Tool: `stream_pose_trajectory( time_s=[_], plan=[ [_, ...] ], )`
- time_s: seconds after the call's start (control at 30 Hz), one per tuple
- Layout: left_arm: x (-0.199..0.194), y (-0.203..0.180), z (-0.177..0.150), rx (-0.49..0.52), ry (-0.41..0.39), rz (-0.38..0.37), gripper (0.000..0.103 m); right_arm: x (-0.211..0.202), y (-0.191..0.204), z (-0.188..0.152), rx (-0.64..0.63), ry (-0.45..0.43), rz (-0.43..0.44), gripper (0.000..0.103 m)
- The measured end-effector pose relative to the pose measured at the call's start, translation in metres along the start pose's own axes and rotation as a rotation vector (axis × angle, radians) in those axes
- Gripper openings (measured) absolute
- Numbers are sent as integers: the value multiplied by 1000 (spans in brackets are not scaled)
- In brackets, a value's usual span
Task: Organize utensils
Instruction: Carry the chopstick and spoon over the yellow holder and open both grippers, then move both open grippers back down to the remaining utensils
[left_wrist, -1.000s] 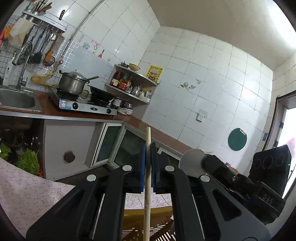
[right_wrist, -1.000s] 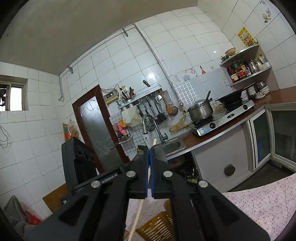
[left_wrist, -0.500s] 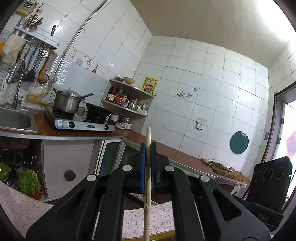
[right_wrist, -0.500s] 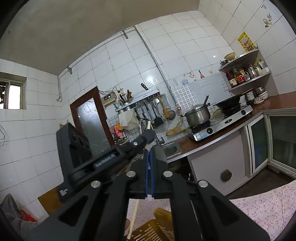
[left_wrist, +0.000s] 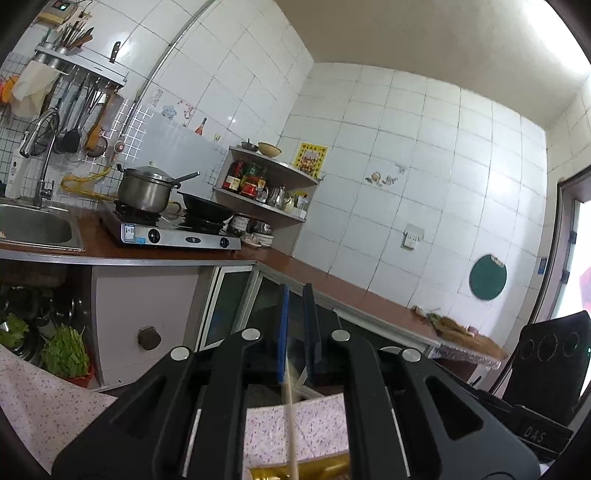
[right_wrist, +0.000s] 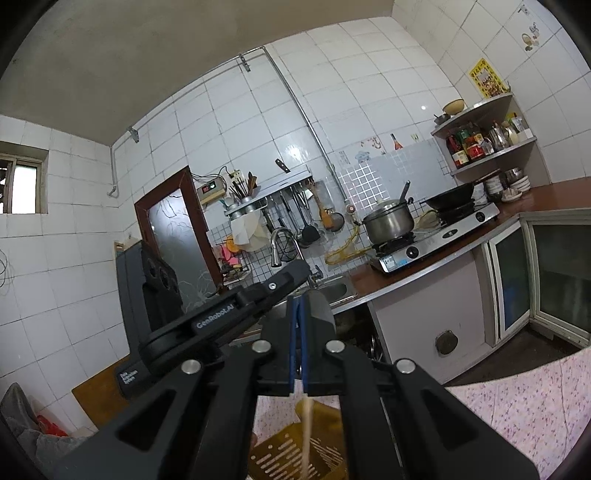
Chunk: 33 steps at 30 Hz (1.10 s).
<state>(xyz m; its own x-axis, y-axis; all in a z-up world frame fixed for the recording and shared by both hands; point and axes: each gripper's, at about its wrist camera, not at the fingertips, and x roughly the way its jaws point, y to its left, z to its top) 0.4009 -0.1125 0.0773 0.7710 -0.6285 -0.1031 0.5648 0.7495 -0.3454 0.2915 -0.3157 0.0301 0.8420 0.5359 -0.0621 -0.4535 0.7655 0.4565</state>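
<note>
Right tongs pinch a chopstick above the yellow basket's open top.

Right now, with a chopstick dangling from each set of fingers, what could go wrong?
The left fingers pinch the left chopstick only near its top end, so it could slip and miss the yellow basket. The right chopstick hangs equally low from the right fingers; it might swing and land on the flowered cloth instead.
</note>
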Motion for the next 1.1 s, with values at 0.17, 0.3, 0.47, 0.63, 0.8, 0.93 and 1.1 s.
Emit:
stream_pose_trajectory(
  time_s=[0.17, 0.3, 0.47, 0.63, 0.8, 0.93, 1.1],
  plan=[
    [-10, -1, -10, 18, 20, 3, 6, -9, -5, -6, 35, -11, 16, 4],
    [-18, -2, -14, 17, 30, 9, 6, -15, -7, -7, 62, -25, 9, 6],
    [-32, -5, -14, 24, 33, 30, 8, -25, -3, -4, 55, -32, -26, 6],
    [-65, -12, -18, 38, 42, 90, 11, -42, 18, 2, -61, -26, -270, 14],
    [-118, -23, -31, 88, 51, 216, 21, -85, 47, -2, -214, -21, -523, 62],
    [-173, -29, -58, 130, 101, 348, 37, -143, 54, -11, -263, 47, -641, 62],
    [-247, -29, -123, 80, 228, 461, 46, -224, 33, -46, -106, 193, -740, 62]
  ],
)
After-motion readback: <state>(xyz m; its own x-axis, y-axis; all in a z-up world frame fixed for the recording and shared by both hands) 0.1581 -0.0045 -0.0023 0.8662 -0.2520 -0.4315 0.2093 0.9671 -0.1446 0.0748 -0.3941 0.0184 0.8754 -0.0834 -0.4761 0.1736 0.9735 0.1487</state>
